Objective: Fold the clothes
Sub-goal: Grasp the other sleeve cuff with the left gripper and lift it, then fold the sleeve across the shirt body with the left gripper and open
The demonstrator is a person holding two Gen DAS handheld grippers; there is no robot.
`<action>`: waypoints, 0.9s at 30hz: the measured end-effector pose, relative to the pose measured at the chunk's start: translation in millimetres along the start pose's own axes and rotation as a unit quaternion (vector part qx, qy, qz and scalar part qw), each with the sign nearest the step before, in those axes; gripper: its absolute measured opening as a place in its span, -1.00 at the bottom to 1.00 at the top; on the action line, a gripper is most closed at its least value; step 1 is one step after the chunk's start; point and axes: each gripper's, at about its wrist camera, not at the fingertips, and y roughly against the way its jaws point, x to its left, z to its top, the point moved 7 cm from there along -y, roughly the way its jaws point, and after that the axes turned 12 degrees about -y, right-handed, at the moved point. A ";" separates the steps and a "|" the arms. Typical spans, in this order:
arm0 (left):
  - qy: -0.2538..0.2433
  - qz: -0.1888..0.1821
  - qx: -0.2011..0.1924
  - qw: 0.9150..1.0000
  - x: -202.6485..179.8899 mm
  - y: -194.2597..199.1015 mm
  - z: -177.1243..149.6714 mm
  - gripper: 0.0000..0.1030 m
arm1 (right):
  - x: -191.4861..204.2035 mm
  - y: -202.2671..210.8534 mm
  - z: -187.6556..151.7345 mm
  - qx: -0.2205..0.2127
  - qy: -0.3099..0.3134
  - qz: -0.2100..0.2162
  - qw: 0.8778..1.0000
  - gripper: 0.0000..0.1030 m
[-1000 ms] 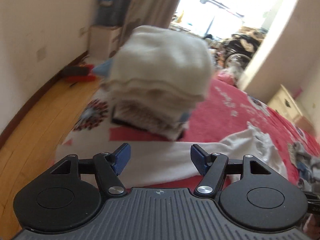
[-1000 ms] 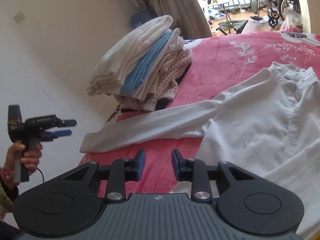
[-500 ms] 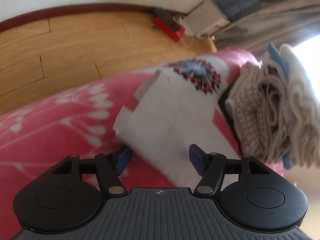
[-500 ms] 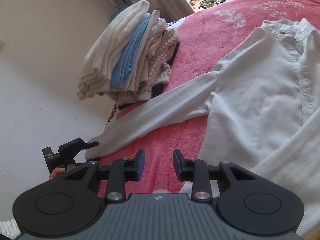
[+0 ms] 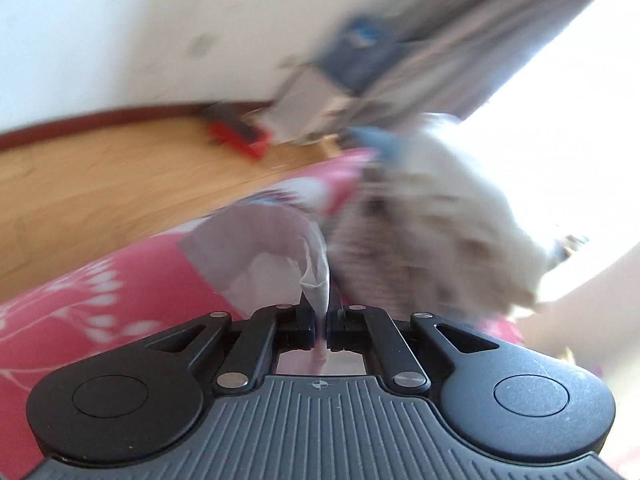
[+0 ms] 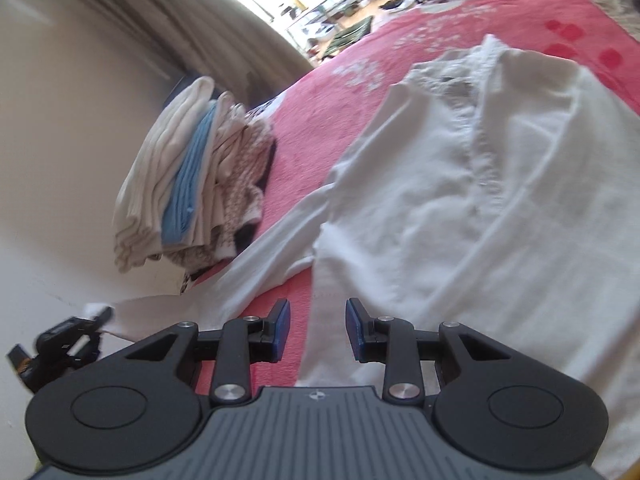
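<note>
A white button shirt (image 6: 500, 200) lies spread on the pink floral blanket (image 6: 320, 120), one long sleeve (image 6: 260, 264) stretched toward the bed's edge. My left gripper (image 5: 320, 320) is shut on the cuff end of that sleeve (image 5: 316, 284), which rises in a pinched fold between the jaws; this view is blurred by motion. In the right wrist view the left gripper (image 6: 86, 326) shows at the lower left, holding the sleeve end. My right gripper (image 6: 318, 330) hovers open over the shirt's lower side, nothing between its blue pads.
A stack of folded clothes (image 6: 192, 184), white, blue and patterned, sits at the bed's edge by the wall; it also shows as folded clothes (image 5: 432, 232), close right of the sleeve. Beyond are wooden floor (image 5: 100, 184), a red box (image 5: 236, 136), cartons and curtains (image 6: 180, 20).
The left gripper has closed on the sleeve cuff and lifted it off the blanket. The right gripper moved closer over the shirt and opened wider.
</note>
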 end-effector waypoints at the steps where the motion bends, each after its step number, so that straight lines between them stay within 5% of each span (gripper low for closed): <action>1: -0.018 -0.024 -0.005 1.000 -20.2 6.1 0.4 -0.96 | -6.4 5.3 0.4 -0.006 -0.006 -0.001 1.000 -0.35; 4: -0.074 -0.112 -0.012 0.991 -88.4 22.0 -5.6 -0.96 | -26.0 22.2 1.5 -0.028 -0.025 -0.001 0.999 -0.35; 7: -0.129 -0.198 -0.019 0.972 -156.0 40.0 -13.1 -0.96 | -47.4 42.9 2.3 -0.052 -0.054 0.003 0.997 -0.35; 14: -0.232 -0.373 0.080 0.895 -300.2 44.3 -105.9 -0.95 | -106.4 104.4 4.8 -0.111 -0.138 0.020 0.984 -0.35; 19: -0.292 -0.415 0.178 0.843 -331.4 37.0 -205.1 -0.95 | -150.6 132.7 -10.2 -0.119 -0.209 0.064 0.968 -0.29; 24: -0.380 -0.411 0.210 0.801 -327.0 30.3 -283.3 -0.95 | -185.5 133.0 -31.7 -0.097 -0.270 0.088 0.954 -0.20; 27: -0.437 -0.404 0.241 0.767 -322.3 34.3 -326.1 -0.95 | -200.8 130.7 -37.9 -0.084 -0.284 0.081 0.952 -0.10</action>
